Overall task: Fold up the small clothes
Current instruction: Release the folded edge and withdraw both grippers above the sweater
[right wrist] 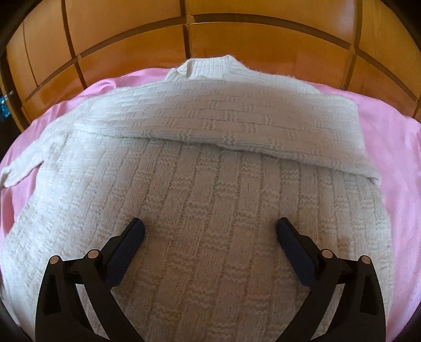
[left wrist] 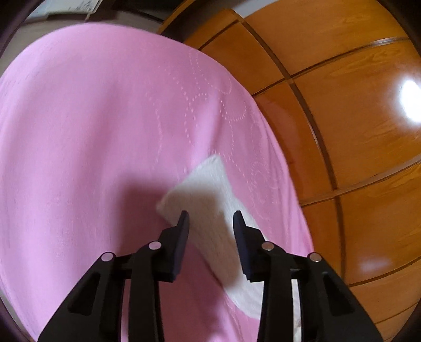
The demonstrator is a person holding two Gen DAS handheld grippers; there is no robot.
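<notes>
A cream knitted sweater (right wrist: 210, 189) lies flat on a pink sheet (right wrist: 389, 136), collar (right wrist: 208, 65) at the far end. One sleeve (right wrist: 223, 118) is folded across the chest. The other sleeve (right wrist: 26, 163) sticks out to the left. My right gripper (right wrist: 210, 226) hovers over the sweater's body, its jaws wide apart and holding nothing. In the left wrist view a cream knitted sleeve end (left wrist: 208, 189) lies on the pink sheet (left wrist: 92, 131). My left gripper (left wrist: 211, 218) is just above it, jaws partly apart, the pads not pressing on the knit.
Glossy wooden panels (right wrist: 131, 52) rise right behind the sheet's far edge, and in the left wrist view these wooden panels (left wrist: 342, 105) fill the right side with a bright glare. A dark strip with pale objects (left wrist: 65, 10) lies beyond the sheet at the top left.
</notes>
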